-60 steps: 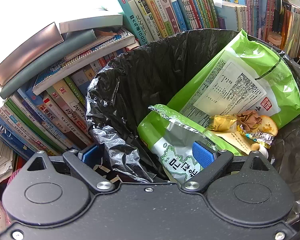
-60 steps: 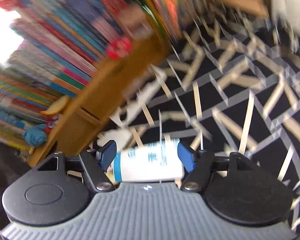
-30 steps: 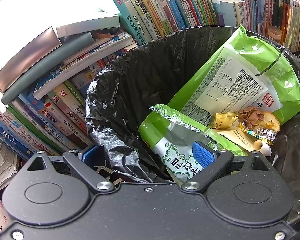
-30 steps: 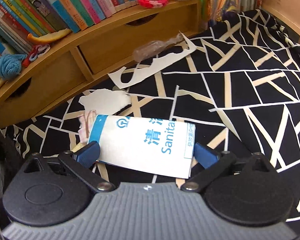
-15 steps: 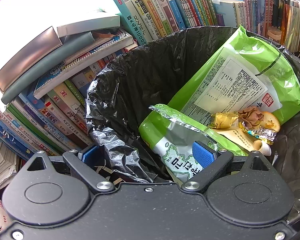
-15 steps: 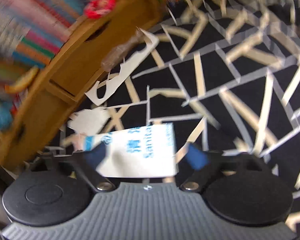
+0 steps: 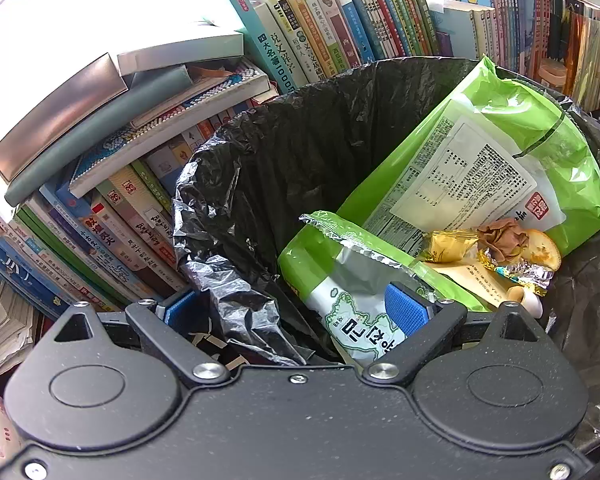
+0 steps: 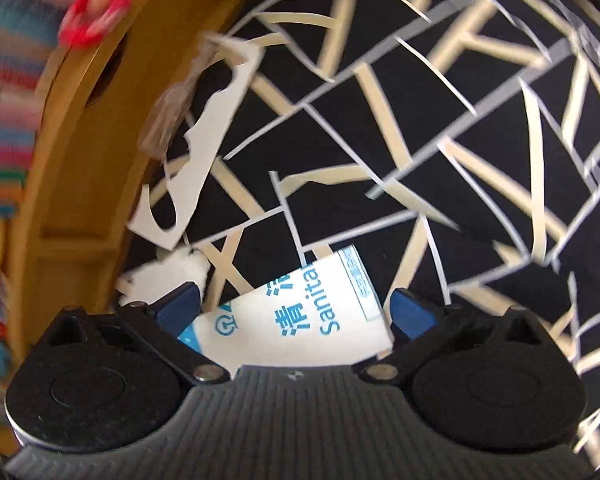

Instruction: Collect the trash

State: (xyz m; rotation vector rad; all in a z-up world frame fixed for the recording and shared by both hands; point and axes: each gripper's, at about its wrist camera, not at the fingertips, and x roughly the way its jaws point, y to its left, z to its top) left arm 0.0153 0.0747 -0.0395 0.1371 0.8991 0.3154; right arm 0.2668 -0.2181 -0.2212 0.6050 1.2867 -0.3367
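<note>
A bin with a black liner (image 7: 300,152) holds a large green snack bag (image 7: 520,120), a smaller torn green bag (image 7: 340,264) and foil wrappers (image 7: 500,240). My left gripper (image 7: 292,312) is open and straddles the near rim: one pad is outside the liner, the other inside against the smaller bag. A white packet with blue print (image 8: 300,328) lies slanted on the black patterned bedspread (image 8: 380,120). My right gripper (image 8: 296,308) points down over it, open, a pad off each end of the packet.
Stacked and upright books (image 7: 100,200) crowd the bin's left and far sides. On the bedspread lie a cut white sheet (image 8: 212,120), a torn white scrap (image 8: 160,276) and a clear wrapper (image 8: 172,108), beside a wooden shelf front (image 8: 68,184).
The right gripper has rolled and shifted above the packet, so shelf and bedspread have swung round and the packet now sits slanted between the fingers. The left view is unchanged.
</note>
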